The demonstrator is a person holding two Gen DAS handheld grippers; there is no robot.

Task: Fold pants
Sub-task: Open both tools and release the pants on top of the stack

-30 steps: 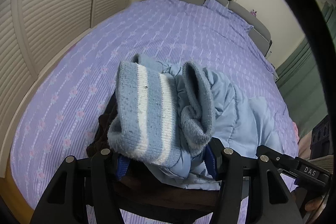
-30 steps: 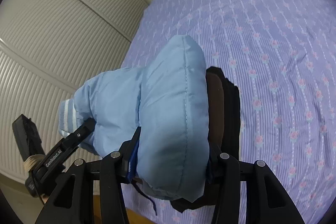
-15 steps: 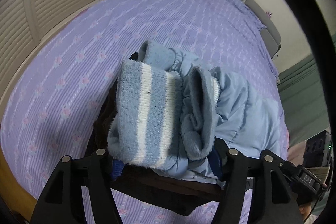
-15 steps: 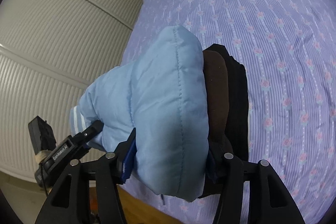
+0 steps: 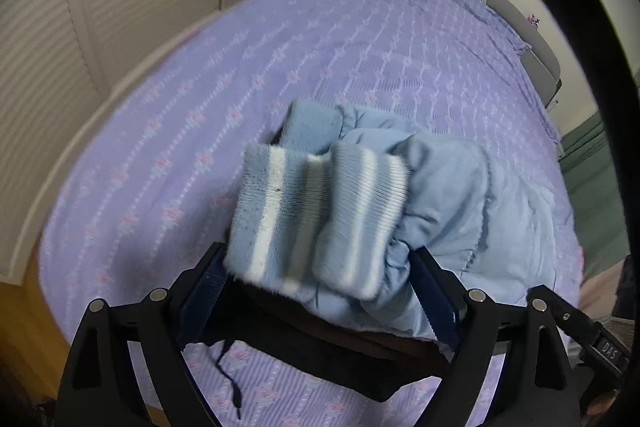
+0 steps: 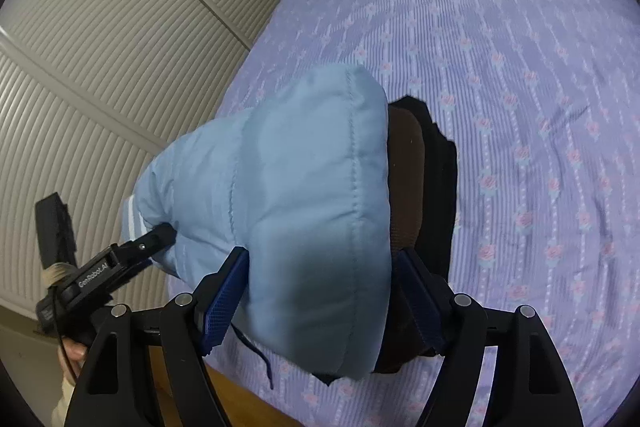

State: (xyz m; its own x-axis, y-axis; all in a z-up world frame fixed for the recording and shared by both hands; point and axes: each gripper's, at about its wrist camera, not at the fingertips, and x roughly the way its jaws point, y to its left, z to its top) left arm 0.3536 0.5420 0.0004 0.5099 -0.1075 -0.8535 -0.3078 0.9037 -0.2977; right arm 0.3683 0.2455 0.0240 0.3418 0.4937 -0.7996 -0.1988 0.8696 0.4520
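The pants [image 5: 460, 211], pale blue and padded, lie folded into a thick bundle on top of a dark pile [image 6: 424, 183] of brown and black cloth, near the lower edge of the bed [image 5: 360, 47]. In the left wrist view the bundle fills the centre and right; its striped knit cuffs [image 5: 320, 215] point toward the lower left. In the right wrist view the folded end bulges up through the middle of the frame.

This looks like the release after a fold. The left gripper [image 5: 316, 291] is opening, its blue pads now standing off both sides of the cuffs, which sit between them but unpressed. The right gripper [image 6: 324, 299] is opening as well; the padded fold is between its jaws, the left pad just off the fabric, the right pad beside the brown layer, and I see no squeeze in the cloth. Judging by this, the fold is made and the bundle is being let go. The next move calls for drawing both grippers back without dragging the cuffs or the loose dark cord [image 5: 230, 379] hanging at the lower left, so the puffy stack does not spring open.

The left view is blurred, so the cuffs' edges are soft. The waist end of the pants is not visible. What the dark pile is cannot be told. The lower part of the bundle is hidden behind the gripper bodies in both views.
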